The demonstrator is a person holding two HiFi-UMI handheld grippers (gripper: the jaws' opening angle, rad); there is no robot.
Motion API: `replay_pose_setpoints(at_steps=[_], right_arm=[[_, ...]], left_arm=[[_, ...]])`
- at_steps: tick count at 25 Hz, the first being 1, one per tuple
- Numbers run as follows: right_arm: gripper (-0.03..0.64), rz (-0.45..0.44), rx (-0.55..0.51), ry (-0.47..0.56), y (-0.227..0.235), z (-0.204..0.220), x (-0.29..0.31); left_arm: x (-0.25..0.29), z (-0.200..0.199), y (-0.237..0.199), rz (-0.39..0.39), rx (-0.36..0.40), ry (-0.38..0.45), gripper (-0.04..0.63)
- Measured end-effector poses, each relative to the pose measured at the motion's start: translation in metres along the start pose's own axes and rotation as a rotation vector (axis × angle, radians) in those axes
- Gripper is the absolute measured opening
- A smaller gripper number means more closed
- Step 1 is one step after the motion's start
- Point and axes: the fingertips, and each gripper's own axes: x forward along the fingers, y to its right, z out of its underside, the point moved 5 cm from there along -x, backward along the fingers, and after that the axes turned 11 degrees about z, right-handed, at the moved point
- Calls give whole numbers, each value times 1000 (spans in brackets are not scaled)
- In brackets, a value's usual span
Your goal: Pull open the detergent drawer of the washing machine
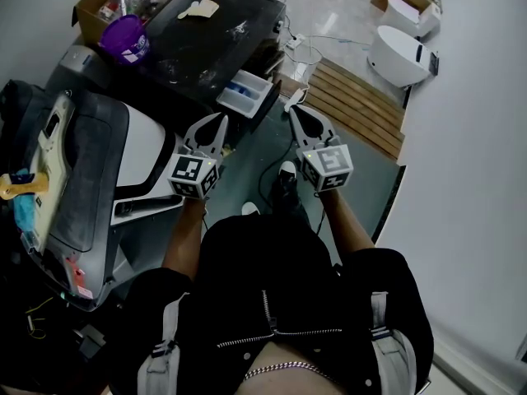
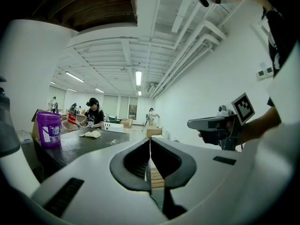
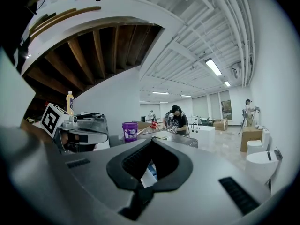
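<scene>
The washing machine [image 1: 206, 35] has a dark top and stands at the upper middle of the head view. Its detergent drawer [image 1: 244, 94], white with blue compartments, sticks out of the front toward me. My left gripper [image 1: 221, 120] hangs in the air just short of the drawer's near left, with its jaws together and nothing between them [image 2: 150, 142]. My right gripper [image 1: 295, 110] floats to the drawer's right, also shut and empty [image 3: 151, 143]. Through the right gripper's jaw hollow a bit of the white and blue drawer [image 3: 148, 173] shows. Neither gripper touches the drawer.
A purple tub [image 1: 123, 38] and a cardboard box [image 1: 95, 2] sit by the machine's far left. A grey appliance [image 1: 90, 171] stands at my left. A wooden pallet [image 1: 362, 105], white fixtures [image 1: 401, 54] and floor cables [image 1: 276, 167] lie to the right. People work in the background.
</scene>
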Motion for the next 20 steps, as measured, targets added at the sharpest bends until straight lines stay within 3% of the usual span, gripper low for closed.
replay_pose_setpoints(at_steps=[20], right_arm=[[5, -3, -15, -30, -5, 16, -4]], left_arm=[[-1, 12, 5, 12, -13, -17, 21]])
